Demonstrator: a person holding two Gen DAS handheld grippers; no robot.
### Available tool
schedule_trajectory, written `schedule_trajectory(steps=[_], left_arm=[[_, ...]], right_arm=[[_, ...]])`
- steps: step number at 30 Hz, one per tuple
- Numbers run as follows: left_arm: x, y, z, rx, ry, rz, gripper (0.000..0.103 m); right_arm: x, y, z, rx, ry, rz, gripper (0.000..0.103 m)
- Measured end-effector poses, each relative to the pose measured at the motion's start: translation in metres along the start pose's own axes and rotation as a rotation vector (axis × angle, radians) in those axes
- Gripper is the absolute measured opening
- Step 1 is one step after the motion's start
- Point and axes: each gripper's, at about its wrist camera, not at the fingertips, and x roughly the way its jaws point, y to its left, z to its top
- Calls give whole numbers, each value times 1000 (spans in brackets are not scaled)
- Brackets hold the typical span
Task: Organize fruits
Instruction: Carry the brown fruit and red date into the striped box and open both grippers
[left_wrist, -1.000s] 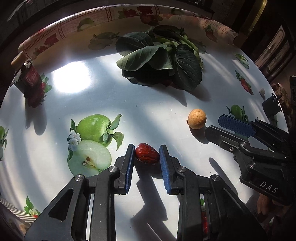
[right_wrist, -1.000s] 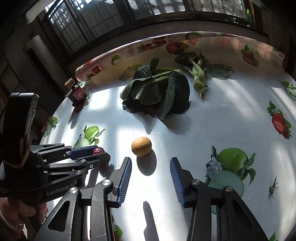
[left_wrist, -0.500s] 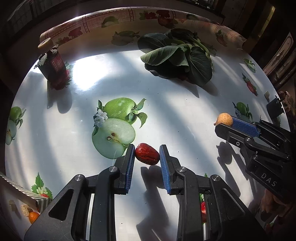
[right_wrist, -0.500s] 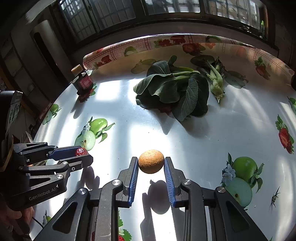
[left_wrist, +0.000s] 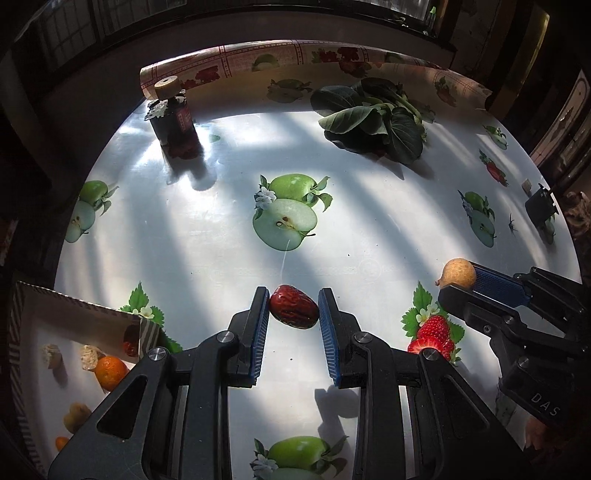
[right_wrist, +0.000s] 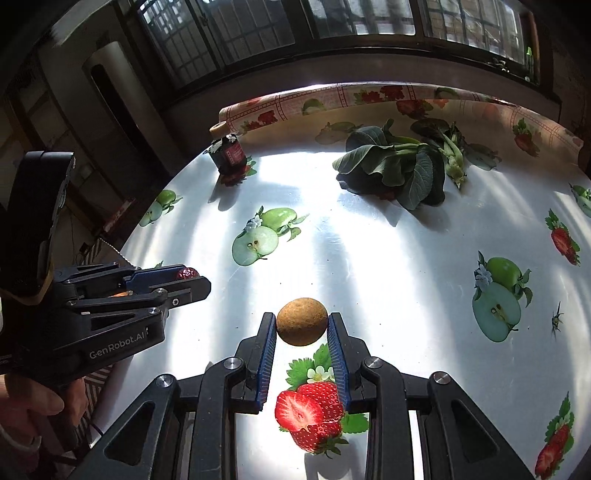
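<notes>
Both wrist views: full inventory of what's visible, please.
wrinkled dark red jujube: one, between the left hand-held gripper's pads, off the table
round tan-brown fruit: one, clamped in the right hand-held gripper
dark green leafy vegetable bunch: one, far side of table
small dark bottle with red label and cork stopper: one, far left of table
striped-edged shallow box: one, white inside, near left, holding orange and tan fruits
fruit-printed glossy tablecloth: one, white, covers table
left hand-held gripper: black, blue pads, shut
right hand-held gripper: black, blue pads, shut
</notes>
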Motion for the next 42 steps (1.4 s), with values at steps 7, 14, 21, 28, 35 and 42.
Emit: schedule_trajectory(steps=[7, 14, 21, 28, 35, 42], left_arm=[[-28, 49, -24, -67, -23, 61, 26], [-50, 101, -46, -129, -43, 132, 26], [-61, 143, -60, -185, -50, 176, 26], [-65, 175, -72, -236, -46, 204, 26], [-64, 199, -80, -277, -31, 223, 26], [-62, 216, -90, -312, -17, 240, 26]], right_arm=[[1, 61, -1, -84, -8, 58, 27], [14, 118, 2, -159, -6, 121, 27], [27, 164, 3, -229, 6, 161, 27], [40, 196, 6, -277, 24, 194, 27], [53, 221, 6, -326, 48, 226, 27], [66, 238, 7, -351, 68, 248, 27]])
